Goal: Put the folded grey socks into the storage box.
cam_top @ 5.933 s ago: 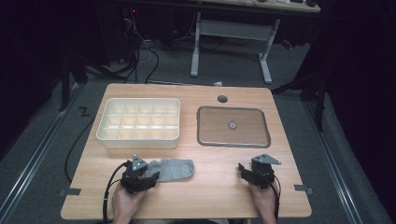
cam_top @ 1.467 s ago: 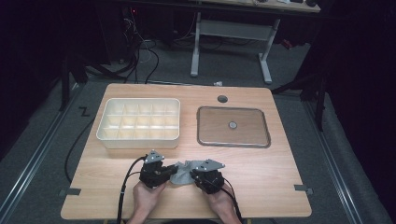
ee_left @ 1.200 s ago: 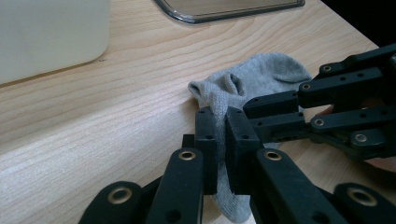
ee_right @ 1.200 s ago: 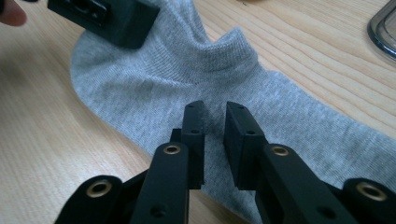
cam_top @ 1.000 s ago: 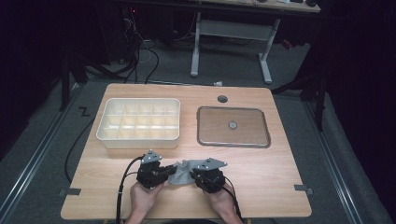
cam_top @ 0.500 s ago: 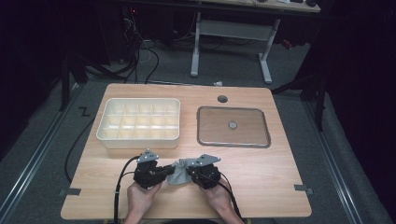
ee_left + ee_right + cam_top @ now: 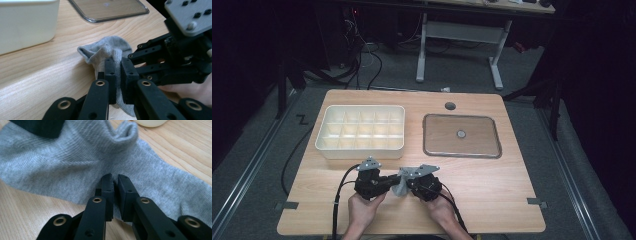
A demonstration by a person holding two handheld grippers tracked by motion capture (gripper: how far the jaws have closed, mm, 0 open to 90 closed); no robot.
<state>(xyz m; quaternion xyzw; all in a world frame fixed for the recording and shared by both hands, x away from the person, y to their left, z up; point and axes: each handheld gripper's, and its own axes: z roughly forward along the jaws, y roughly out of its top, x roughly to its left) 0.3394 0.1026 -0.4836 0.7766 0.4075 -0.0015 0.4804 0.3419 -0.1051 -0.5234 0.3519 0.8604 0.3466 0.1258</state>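
Observation:
A grey sock [image 7: 400, 185] lies bunched on the wooden table [image 7: 512, 190] near its front edge, between my two grippers. My left gripper [image 7: 390, 184] comes in from the left and is shut on a fold of the sock [image 7: 105, 50], with cloth squeezed between its pads [image 7: 110, 68]. My right gripper [image 7: 408, 184] faces it from the right. Its jaws have just been closing, and in the right gripper view they [image 7: 113, 180] pinch a ridge of the sock [image 7: 75, 157]. The two gripper tips sit almost tip to tip.
A white box with several compartments [image 7: 362, 130] stands behind the grippers at the left. A shallow metal tray [image 7: 462, 135] lies at the back right. A cable hole [image 7: 450, 106] is near the far edge. Cables trail off the front edge.
My right gripper came over from the table's right side to the sock. In the last second both hands drifted slightly left and the sock bunched up between them.

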